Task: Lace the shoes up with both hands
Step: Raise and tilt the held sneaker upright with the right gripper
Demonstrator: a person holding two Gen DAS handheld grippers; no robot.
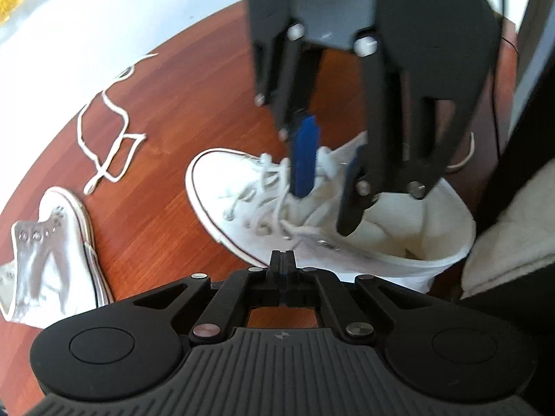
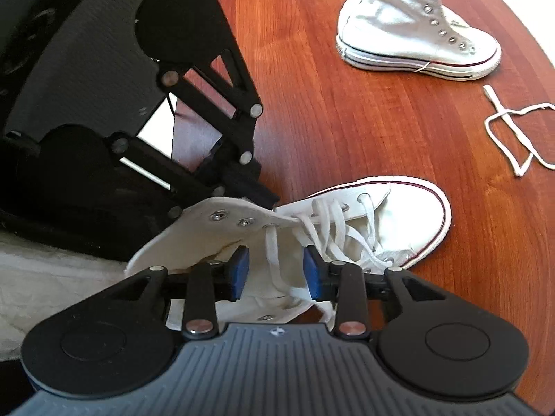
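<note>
A white high-top shoe (image 1: 242, 194) lies on the wooden table (image 1: 156, 228), partly laced over the toe end. My left gripper (image 1: 282, 256) is shut, and in the right wrist view the left gripper (image 2: 269, 202) pinches the top edge of the shoe's eyelet flap (image 2: 236, 218) and holds it up. My right gripper (image 2: 276, 272) stands open over the shoe's (image 2: 399, 218) tongue. A white lace strand (image 2: 272, 253) runs down from an eyelet between its blue pads (image 2: 241, 270), which do not press it. From the left wrist, the right gripper (image 1: 324, 208) points down into the shoe opening.
A second white high-top (image 2: 409, 34), unlaced, stands farther off on the table (image 2: 329, 121); it shows as the second shoe (image 1: 52, 260) at the left. A loose white lace (image 2: 513, 135) lies tangled near the round table's edge, the same lace (image 1: 111, 145). Pale fleecy fabric (image 1: 513, 242) is beside the shoe's heel.
</note>
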